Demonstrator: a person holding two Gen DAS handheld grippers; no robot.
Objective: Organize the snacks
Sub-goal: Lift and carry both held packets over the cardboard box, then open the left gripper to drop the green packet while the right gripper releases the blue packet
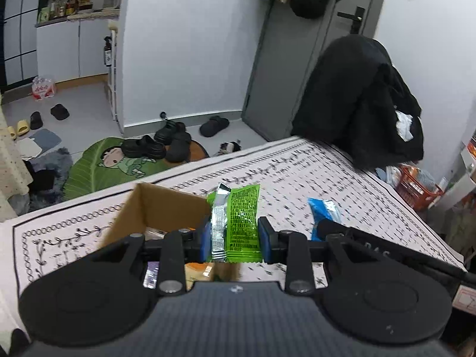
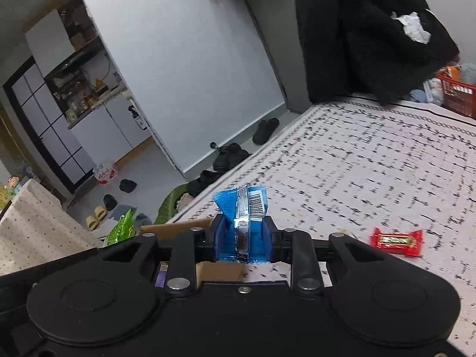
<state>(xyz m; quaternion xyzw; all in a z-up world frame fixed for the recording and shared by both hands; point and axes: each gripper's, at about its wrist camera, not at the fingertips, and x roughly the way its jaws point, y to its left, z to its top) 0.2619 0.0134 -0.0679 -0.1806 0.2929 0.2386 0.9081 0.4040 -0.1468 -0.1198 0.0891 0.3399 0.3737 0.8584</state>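
Left gripper (image 1: 234,239) fingers clamped on a crinkly green foil snack packet (image 1: 242,223), centre frame beside the open brown cardboard box (image 1: 160,208). Right gripper (image 2: 244,239) fingers pinching a blue foil snack packet (image 2: 238,208), centre frame above the patterned bed. Probably light, soft, slippery; best held across the flat middle beside the seam.

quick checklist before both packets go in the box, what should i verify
1. Left gripper clamps the green packet: ok.
2. Right gripper clamps the blue packet: ok.
3. Cardboard box open on top: ok.
4. Room left inside the box: cannot tell, the grippers hide most of it.
5. Packets already over the opening: cannot tell.
6. Red packet on the tablecloth not yet collected: not ok.
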